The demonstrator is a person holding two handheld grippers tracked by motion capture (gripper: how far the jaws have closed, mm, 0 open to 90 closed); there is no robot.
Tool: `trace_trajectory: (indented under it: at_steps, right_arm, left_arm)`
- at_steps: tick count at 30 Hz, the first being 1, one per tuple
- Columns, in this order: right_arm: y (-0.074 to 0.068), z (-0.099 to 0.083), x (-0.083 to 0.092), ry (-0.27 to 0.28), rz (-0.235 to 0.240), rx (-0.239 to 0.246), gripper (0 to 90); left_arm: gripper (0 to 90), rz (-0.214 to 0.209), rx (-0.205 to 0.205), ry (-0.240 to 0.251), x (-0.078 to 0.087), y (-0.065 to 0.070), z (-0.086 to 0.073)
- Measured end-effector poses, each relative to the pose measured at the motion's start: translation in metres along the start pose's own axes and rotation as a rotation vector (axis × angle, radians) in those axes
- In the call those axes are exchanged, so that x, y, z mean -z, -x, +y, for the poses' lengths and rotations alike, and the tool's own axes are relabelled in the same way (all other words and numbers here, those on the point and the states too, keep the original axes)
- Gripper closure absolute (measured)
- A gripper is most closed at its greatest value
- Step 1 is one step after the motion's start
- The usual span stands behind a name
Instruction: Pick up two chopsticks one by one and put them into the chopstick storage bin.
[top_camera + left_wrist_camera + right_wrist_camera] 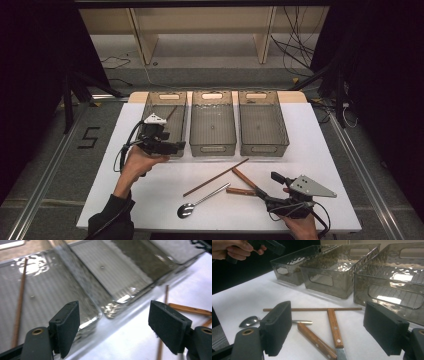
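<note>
Chopstick point(19, 302) lies in left bin point(165, 100) (other 2 bare); both grippers' jaws gape, holding nothing.

A dark long sleeve point(112, 220) was worn on the left arm. Both handheld grippers were black, with chunky ribbed rubber pads point(277, 327) and brass-ringed screw holes point(37, 331). A grey triangular plate point(311, 187) was mounted on the right gripper, and black cables point(125, 150) were trailed.
</note>
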State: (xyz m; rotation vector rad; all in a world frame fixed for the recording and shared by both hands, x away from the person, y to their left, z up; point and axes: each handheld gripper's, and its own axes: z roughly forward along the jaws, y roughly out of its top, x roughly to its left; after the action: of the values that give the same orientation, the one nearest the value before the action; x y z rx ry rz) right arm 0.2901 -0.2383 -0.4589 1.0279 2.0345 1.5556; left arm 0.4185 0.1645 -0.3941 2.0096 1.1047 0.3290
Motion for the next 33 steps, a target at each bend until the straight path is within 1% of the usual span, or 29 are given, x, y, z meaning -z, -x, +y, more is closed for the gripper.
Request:
trace_trajectory:
  at_steps: [2, 5, 6, 10, 12, 14, 17, 18, 19, 22, 23, 24, 25, 27, 28, 29, 32, 33]
  right_arm:
    - [0.000, 0.000, 0.000, 0.000, 0.003, 0.000, 23.5]
    - [-0.001, 0.000, 0.000, -0.001, 0.004, 0.005, 23.5]
    - [-0.001, 0.000, 0.000, -0.003, 0.005, 0.004, 23.5]
    - [-0.001, 0.000, 0.001, -0.002, 0.008, 0.003, 23.5]
    - [-0.002, 0.000, 0.000, -0.004, 0.010, 0.004, 23.5]
    - [-0.002, 0.000, 0.000, -0.003, 0.012, 0.002, 23.5]
    - [-0.003, 0.000, 0.000, -0.005, 0.015, 0.007, 23.5]
    - [-0.003, 0.000, 0.000, -0.005, 0.016, 0.007, 23.5]
    - [-0.003, 0.000, 0.000, -0.006, 0.016, 0.007, 23.5]
    - [-0.003, 0.000, 0.000, -0.006, 0.016, 0.006, 23.5]
    - [-0.003, 0.000, -0.001, -0.005, 0.017, 0.004, 23.6]
    - [-0.002, 0.000, -0.001, -0.006, 0.016, 0.004, 23.6]
    - [-0.003, -0.001, -0.001, -0.007, 0.015, 0.004, 23.6]
    - [-0.003, 0.000, -0.001, -0.007, 0.015, 0.005, 23.6]
    - [-0.003, -0.001, -0.001, -0.008, 0.016, 0.005, 23.6]
    - [-0.002, -0.001, -0.001, -0.008, 0.016, 0.005, 23.6]
    - [-0.002, -0.001, -0.001, -0.008, 0.015, 0.004, 23.7]
    - [-0.002, -0.001, -0.001, -0.010, 0.014, 0.004, 23.8]
  left_arm:
    - [24.5, -0.007, -0.016, -0.007, -0.002, 0.005, -0.002]
    - [24.2, -0.028, -0.037, -0.025, -0.007, 0.015, -0.006]
    - [24.0, -0.037, -0.056, -0.044, -0.009, 0.018, -0.006]
    - [23.5, -0.049, -0.107, -0.099, -0.019, 0.033, -0.009]
    - [23.6, -0.065, -0.140, -0.134, -0.025, 0.039, -0.011]
    - [24.1, -0.083, -0.162, -0.173, -0.029, 0.045, -0.013]
    - [25.2, -0.102, -0.175, -0.206, -0.034, 0.051, -0.015]
    - [25.4, -0.106, -0.184, -0.225, -0.036, 0.054, -0.016]
    - [25.5, -0.108, -0.204, -0.251, -0.038, 0.055, -0.017]
    - [25.9, -0.115, -0.237, -0.306, -0.047, 0.061, -0.021]
    - [26.6, -0.119, -0.237, -0.321, -0.049, 0.063, -0.023]
    - [27.4, -0.120, -0.256, -0.344, -0.052, 0.064, -0.024]
    - [28.2, -0.119, -0.262, -0.358, -0.054, 0.066, -0.026]
    - [31.3, -0.132, -0.274, -0.386, -0.058, 0.069, -0.028]
    - [33.0, -0.135, -0.273, -0.394, -0.060, 0.070, -0.030]
    - [35.2, -0.138, -0.283, -0.410, -0.062, 0.071, -0.030]
    - [42.1, -0.152, -0.301, -0.432, -0.065, 0.074, -0.033]
    - [44.5, -0.157, -0.298, -0.435, -0.066, 0.075, -0.034]
